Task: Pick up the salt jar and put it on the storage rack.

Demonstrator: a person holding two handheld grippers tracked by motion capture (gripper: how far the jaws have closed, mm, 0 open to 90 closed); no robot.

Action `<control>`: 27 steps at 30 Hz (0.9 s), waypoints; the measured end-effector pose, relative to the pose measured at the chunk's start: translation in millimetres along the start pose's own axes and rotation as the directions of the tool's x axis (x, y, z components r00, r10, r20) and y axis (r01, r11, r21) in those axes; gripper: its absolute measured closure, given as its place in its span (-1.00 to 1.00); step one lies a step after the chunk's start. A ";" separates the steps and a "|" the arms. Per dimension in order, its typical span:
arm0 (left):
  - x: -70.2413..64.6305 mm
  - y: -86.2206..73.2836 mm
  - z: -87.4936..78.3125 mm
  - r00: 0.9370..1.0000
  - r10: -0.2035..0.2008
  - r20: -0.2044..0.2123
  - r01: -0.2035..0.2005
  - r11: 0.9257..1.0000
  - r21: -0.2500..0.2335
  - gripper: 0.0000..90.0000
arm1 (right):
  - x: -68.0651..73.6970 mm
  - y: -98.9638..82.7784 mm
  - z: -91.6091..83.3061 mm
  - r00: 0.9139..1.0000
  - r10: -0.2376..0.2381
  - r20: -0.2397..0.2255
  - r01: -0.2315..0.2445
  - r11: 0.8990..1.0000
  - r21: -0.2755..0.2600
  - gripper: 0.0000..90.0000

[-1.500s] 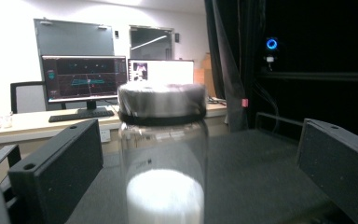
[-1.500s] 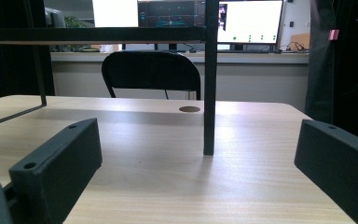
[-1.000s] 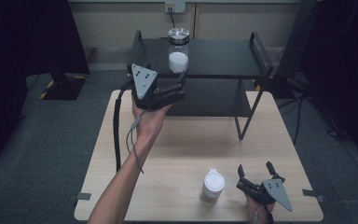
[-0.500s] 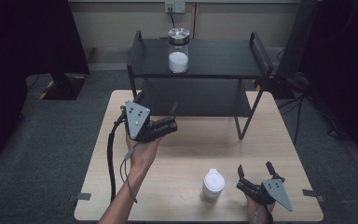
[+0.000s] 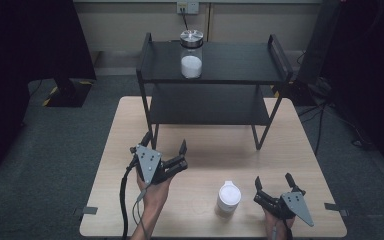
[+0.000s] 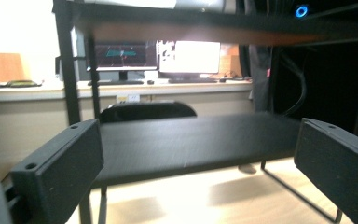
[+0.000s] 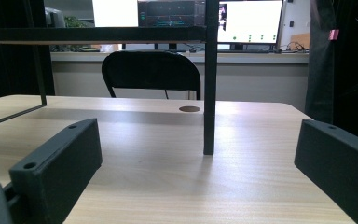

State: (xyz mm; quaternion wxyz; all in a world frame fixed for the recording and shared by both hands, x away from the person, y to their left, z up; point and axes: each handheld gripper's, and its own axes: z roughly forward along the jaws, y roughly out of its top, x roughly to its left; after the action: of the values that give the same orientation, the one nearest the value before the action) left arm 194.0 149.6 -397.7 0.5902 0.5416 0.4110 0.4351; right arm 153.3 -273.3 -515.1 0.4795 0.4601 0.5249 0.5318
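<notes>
Change since a second ago: the left gripper is coming back from the black shelf rack, having been up at the rack's left side and now hovering low over the wooden table, just short of the rack's front left leg. The right gripper is staying where it was at the near right edge.

Pose: the left forearm is entering from the bottom edge, hand under the gripper body, jaws spread wide and pointing forward toward the rack's lower shelf; nothing is lying between them. The right hand is holding its gripper flat near the table, jaws likewise wide apart and holding nothing, pointing forward past the rack's front right leg.

Count:
- Grippers: two, both unloaded.
- Jars: two. One white-lidded jar is standing on the table just left of the right gripper, right of and nearer than the left gripper. One metal-lidded glass jar of white powder is sitting on the rack's top shelf, well ahead of both grippers.
- Racks: one, two-tiered.
</notes>
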 end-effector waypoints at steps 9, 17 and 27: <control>7.1 -44.3 -24.6 0.997 0.000 -0.077 0.003 0.999 0.050 -0.98 | 0.0 -0.1 -0.1 1.000 0.000 0.000 0.000 1.000 0.000 -1.00; 4.2 -86.3 -39.8 0.989 -0.002 -0.148 0.011 0.998 0.059 -0.98 | 1.2 0.1 0.0 1.000 0.000 0.006 0.000 1.000 0.001 -1.00; 8.0 -107.1 -49.1 0.982 0.015 -0.190 -0.007 0.999 0.045 -0.98 | 2.7 0.1 0.0 1.000 0.000 0.015 0.000 1.000 0.001 -1.00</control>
State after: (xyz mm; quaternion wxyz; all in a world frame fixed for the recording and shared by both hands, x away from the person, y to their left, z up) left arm 156.6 167.4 -508.2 0.5337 0.5129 0.4721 0.4787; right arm 153.0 -270.6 -515.0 0.4833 0.4641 0.5216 0.5281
